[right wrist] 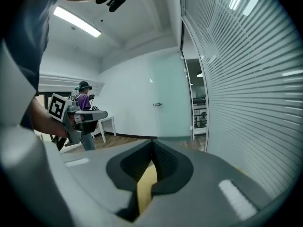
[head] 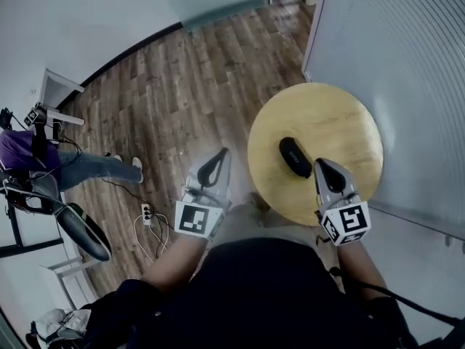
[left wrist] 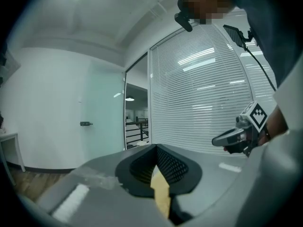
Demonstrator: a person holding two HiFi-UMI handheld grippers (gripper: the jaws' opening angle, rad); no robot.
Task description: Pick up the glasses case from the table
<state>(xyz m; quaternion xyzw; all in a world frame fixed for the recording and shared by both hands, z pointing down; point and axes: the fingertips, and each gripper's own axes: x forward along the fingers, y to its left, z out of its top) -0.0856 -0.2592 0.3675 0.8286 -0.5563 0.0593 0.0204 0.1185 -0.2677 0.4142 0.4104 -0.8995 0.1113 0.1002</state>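
Both tongs: left tongs (head: 221, 155) and right tongs (head: 319, 163) are pressed together at the tips, nothing pinched. Each gripper view shows only a tan sliver through the loop behind the tips.
Case location: glasses case (head: 295, 157) lies on the table (head: 327, 111), left of its centre, mid-right of the head view.
Key relation: case sits just up-left of the right tongs' tip, near but apart. Its lower-right end is the closest part.
Long axis: upper left to lower right in the head view, roughly in line with the right tongs.
Nearer hand: right. Left tongs hang over the floor (head: 182, 86), off the table's left edge, with the case to their right.
Next move, my read: spread the right tongs, then close across the short width, not the length.
Case: black, oblong, rounded ends, smooth matte shell, looks rigid.
Table: round, light wood, smooth top.
Floor: dark wood planks.
Tongs build: grey shells, black ribbed pads.
Gripper views: case not visible in either.
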